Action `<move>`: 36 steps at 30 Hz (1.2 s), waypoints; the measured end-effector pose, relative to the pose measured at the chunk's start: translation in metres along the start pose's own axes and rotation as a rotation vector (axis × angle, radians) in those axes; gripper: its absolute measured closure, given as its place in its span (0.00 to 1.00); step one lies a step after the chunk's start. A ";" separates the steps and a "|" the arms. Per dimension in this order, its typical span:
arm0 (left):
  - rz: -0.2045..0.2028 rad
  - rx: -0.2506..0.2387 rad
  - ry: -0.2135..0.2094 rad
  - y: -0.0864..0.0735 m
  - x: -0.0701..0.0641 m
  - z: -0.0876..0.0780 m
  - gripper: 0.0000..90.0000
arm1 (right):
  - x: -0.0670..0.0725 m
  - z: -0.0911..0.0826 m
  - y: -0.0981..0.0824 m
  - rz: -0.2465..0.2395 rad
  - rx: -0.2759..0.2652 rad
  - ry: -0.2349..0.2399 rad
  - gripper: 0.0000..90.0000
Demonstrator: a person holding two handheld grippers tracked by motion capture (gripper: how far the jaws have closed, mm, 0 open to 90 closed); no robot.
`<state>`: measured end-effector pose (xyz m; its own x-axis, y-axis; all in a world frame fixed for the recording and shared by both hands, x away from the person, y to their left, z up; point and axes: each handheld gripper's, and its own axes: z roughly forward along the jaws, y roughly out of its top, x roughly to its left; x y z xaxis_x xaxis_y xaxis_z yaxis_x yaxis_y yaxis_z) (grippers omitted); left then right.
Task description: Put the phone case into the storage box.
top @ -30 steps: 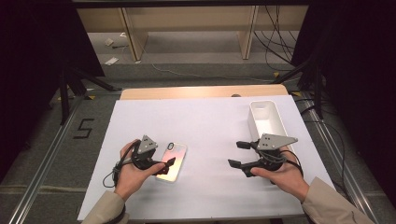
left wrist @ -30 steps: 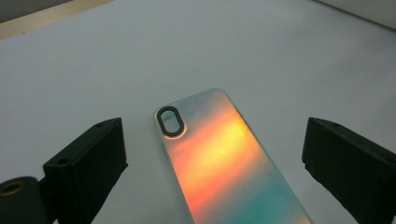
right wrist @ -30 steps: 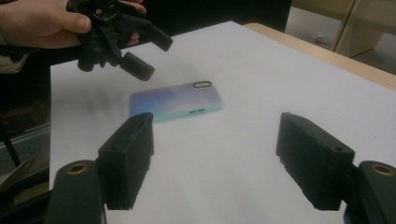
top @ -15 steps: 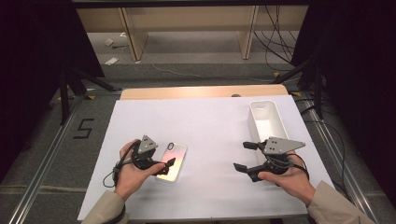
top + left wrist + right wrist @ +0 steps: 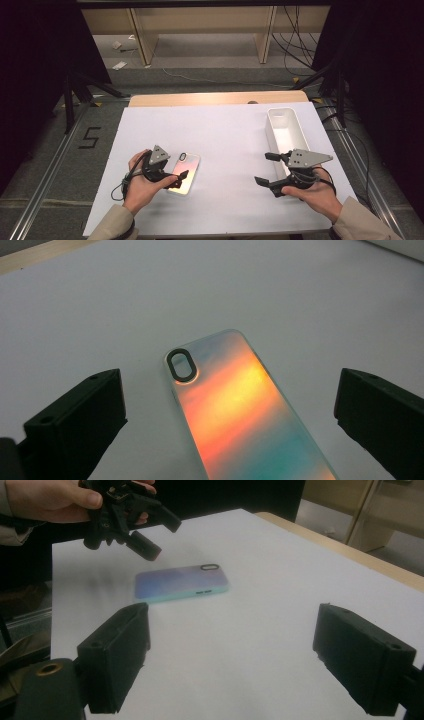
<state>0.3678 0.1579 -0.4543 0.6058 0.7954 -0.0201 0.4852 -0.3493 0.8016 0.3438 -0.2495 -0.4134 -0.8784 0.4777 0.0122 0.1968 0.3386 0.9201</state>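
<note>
On the table, near edge, 7 o'clock: left hand-held gripper (image 5: 177, 172), jaws spread wide after opening further, hovering over the phone case's near end, nothing clasped.
Phone case (image 5: 184, 172): lies flat on the white table (image 5: 225, 135), iridescent back up, camera cut-out at its far end.
Near edge, 4 o'clock: right hand-held gripper (image 5: 263, 169), released, jaws just widened, empty, pointing toward 9 o'clock.
Farther back, 2 o'clock: white bin (image 5: 284, 131), just beyond the right hand-held gripper.
</note>
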 end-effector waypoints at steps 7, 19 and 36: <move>0.002 0.033 0.011 0.001 -0.002 0.001 0.00 | 0.001 -0.003 -0.002 0.001 -0.005 -0.009 0.18; 0.014 0.137 0.021 0.004 -0.017 0.018 0.00 | 0.001 -0.003 -0.003 -0.006 -0.002 -0.013 0.18; -0.052 0.264 0.068 0.003 -0.021 0.034 0.00 | 0.002 -0.002 -0.003 -0.007 -0.005 -0.012 0.18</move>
<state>0.3776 0.1232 -0.4713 0.5363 0.8440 -0.0105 0.6675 -0.4165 0.6172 0.3406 -0.2512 -0.4149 -0.8746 0.4849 0.0008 0.1883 0.3382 0.9220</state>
